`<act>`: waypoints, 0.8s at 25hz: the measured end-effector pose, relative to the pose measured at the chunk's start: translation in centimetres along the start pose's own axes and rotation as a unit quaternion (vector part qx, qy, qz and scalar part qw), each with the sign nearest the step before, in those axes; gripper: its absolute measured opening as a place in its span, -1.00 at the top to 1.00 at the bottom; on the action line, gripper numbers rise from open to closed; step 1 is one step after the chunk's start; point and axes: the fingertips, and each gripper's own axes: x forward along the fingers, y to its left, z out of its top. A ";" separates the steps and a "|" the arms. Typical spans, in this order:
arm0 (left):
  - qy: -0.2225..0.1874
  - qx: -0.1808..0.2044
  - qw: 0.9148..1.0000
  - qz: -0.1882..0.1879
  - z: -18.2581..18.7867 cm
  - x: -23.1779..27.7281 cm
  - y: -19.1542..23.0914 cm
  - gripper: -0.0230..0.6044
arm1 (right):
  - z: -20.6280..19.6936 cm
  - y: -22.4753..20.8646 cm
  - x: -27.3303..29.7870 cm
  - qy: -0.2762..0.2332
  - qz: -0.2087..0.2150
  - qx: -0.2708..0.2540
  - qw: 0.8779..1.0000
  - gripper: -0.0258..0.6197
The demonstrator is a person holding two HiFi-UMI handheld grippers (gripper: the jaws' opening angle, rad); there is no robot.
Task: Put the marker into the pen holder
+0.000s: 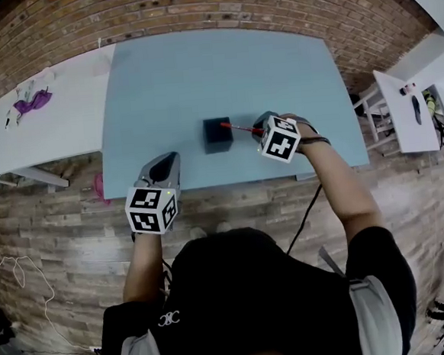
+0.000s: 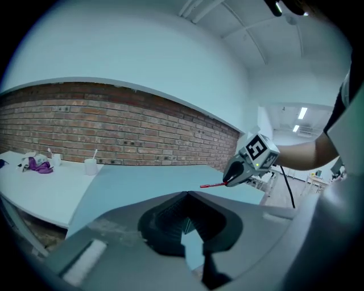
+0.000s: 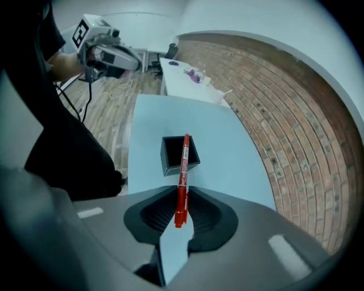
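Note:
A small dark square pen holder point(image 1: 217, 134) stands open-topped in the middle of the light blue table point(image 1: 169, 85). My right gripper point(image 1: 260, 127) hovers just right of it, shut on a red marker point(image 1: 241, 127) whose free end points left toward the holder's rim. In the right gripper view the marker point(image 3: 182, 170) runs straight out from between the jaws, its far end over the pen holder point(image 3: 179, 153). My left gripper point(image 1: 162, 170) hangs at the table's front edge, shut and empty. The left gripper view shows the right gripper point(image 2: 230, 176) with the marker point(image 2: 211, 185).
A white side table point(image 1: 56, 109) at the left carries a purple item point(image 1: 32, 102) and a white cup point(image 2: 90, 166). A brick wall runs behind the tables. Another white table point(image 1: 400, 113) stands at the right. A black cable point(image 1: 305, 216) hangs from the right gripper.

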 end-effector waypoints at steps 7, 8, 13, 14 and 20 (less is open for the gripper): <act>0.005 -0.006 1.000 0.028 -1.6 -2.4 -1.5 0.92 | 1.1 -0.6 3.9 0.138 -0.004 -0.197 0.971 0.71; 0.003 -0.009 0.999 0.035 -1.6 -2.8 -1.4 0.92 | 1.1 -0.5 4.5 0.154 -0.003 -0.216 0.964 0.71; 0.002 -0.011 0.997 0.071 -1.8 -4.9 0.1 0.92 | 2.5 -1.0 5.9 0.179 -0.010 -0.269 0.946 0.71; 0.001 -0.015 0.997 0.077 -1.9 -5.3 0.4 0.92 | 2.9 -1.0 6.0 0.177 -0.008 -0.273 0.945 0.71; 0.008 -0.014 0.996 0.085 -2.3 -5.8 0.9 0.92 | 4.4 -0.9 5.6 0.147 0.007 -0.269 0.952 0.47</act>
